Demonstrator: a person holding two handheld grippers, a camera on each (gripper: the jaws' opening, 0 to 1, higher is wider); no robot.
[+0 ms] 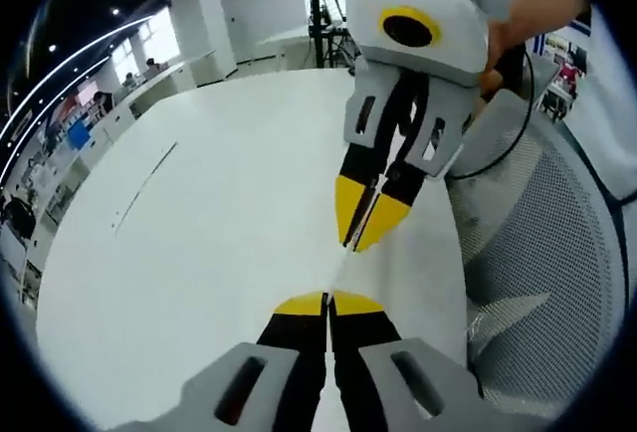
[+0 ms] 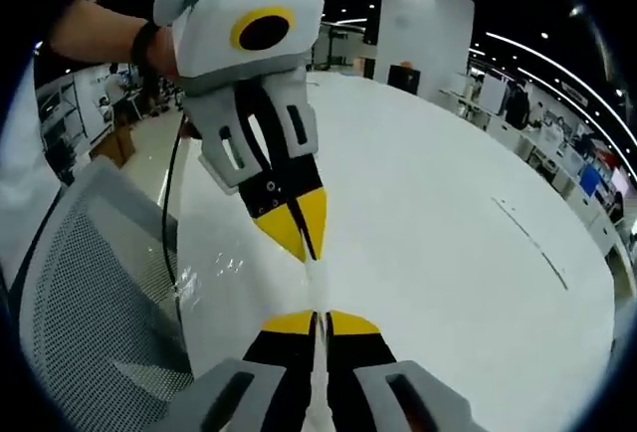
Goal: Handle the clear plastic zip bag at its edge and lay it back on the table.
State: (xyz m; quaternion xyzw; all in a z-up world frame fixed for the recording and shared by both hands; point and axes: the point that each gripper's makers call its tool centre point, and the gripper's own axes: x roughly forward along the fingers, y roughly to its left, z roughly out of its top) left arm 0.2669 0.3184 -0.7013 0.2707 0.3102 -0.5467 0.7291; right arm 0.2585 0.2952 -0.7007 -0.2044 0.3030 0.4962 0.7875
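Holding a two-jaw gripper in each hand, you have both tools meeting nose to nose above a large white table (image 1: 199,243). In the left gripper view, your left gripper (image 1: 328,303), black with yellow tips, rises from the bottom with its jaws pressed together on a thin, nearly invisible strip: the edge of the clear plastic zip bag (image 1: 341,265). The bag shows there as a pale sliver running from those tips to the right gripper (image 1: 360,238), which comes down from the top right with its white housing, held by your hand (image 1: 513,24). Its yellow tips are also closed on the same edge.

In the right gripper view, the right gripper (image 2: 318,323) rises from the bottom, jaws together, with the clear plastic zip bag (image 2: 317,278) seen as a glossy, wrinkled band between its tips and those of the left gripper (image 2: 309,248) pointing down from above. So the bag is pinched at its edge by both grippers; how high it hangs over the near edge of the table cannot be told.

A grey mesh chair back (image 2: 90,283) stands just beside that table edge, with a black cable (image 2: 171,203) hanging across it. Beyond the far edge lies an open office with desks and ceiling lights.
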